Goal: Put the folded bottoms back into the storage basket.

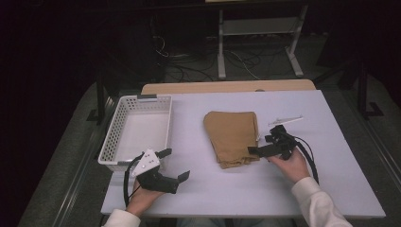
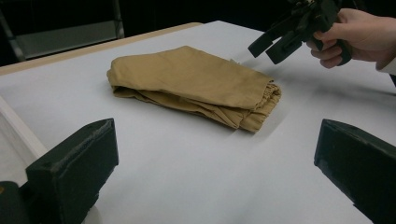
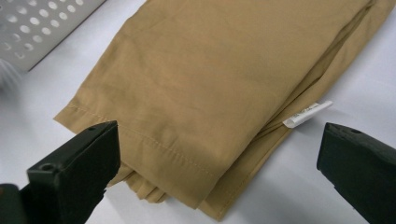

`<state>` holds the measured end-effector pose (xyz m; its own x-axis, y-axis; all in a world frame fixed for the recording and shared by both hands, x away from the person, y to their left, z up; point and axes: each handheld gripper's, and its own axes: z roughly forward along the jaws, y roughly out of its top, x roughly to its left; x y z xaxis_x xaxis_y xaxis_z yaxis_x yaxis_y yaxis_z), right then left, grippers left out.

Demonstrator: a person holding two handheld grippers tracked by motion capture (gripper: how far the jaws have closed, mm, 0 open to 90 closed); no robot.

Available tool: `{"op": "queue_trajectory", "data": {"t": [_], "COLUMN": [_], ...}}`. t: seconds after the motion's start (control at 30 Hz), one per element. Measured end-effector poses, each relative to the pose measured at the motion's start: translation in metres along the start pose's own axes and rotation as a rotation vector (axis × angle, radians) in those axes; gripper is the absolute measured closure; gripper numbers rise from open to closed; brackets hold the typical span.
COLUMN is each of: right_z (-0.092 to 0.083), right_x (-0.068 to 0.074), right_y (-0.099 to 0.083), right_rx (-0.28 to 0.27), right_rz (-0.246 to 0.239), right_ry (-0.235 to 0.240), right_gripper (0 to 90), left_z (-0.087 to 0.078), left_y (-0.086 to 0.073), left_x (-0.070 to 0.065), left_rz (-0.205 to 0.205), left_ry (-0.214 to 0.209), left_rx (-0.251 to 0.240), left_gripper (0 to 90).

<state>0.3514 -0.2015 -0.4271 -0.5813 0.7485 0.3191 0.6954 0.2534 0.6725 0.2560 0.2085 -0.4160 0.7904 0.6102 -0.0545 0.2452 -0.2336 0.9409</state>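
Note:
A folded tan garment [image 1: 231,137] lies flat in the middle of the white table [image 1: 331,165]. My right gripper [image 1: 265,144] hovers open at the garment's near right corner, a hand around its grip. In the right gripper view the open jaws of my right gripper [image 3: 217,172] frame the stitched hem of the garment [image 3: 219,84], and a small white label [image 3: 308,113] pokes out of its folds. My left gripper [image 1: 174,164] is open near the table's front left, apart from the cloth. From the left gripper view, the garment [image 2: 196,86] lies ahead of my left gripper [image 2: 217,163], with my right gripper [image 2: 280,39] beyond it.
A white perforated basket [image 1: 111,137] stands at the table's left, close behind my left gripper, and its wall [image 3: 37,23] is seen in the right gripper view. A thin white plastic piece [image 1: 286,119] lies right of the garment. Beyond the table stand a metal frame and floor cables.

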Motion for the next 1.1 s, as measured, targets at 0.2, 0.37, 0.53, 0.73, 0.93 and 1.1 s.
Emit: {"op": "queue_trajectory", "data": {"t": [0.2,0.37,0.53,0.73,0.93,1.1], "right_z": [0.007,0.012,0.015,0.018,0.02,0.024], "right_x": [-0.003,-0.005,-0.007,-0.012,-0.015,-0.016], "right_y": [0.002,0.006,0.01,0.01,0.009,0.009], "right_rx": [0.026,0.054,0.084,0.107,0.112,0.142], "right_rz": [0.034,0.064,0.103,0.161,0.188,0.226], "right_ry": [0.009,0.011,0.011,0.034,0.048,0.051], "right_gripper": [0.0,0.0,4.2,6.7,11.0,12.8], "left_z": [0.0,0.0,0.0,0.0,0.0,0.0], "left_y": [0.0,0.0,0.0,0.0,0.0,0.0], "left_x": [0.0,-0.001,-0.001,-0.001,-0.001,-0.001], "left_rz": [-0.001,0.005,0.008,0.009,0.01,0.009], "left_ry": [0.001,0.001,0.0,0.0,0.0,0.001], "left_rx": [0.0,0.002,0.003,0.003,0.003,0.002], "left_gripper": [0.1,0.1,0.1,0.1,0.1,0.1]}}
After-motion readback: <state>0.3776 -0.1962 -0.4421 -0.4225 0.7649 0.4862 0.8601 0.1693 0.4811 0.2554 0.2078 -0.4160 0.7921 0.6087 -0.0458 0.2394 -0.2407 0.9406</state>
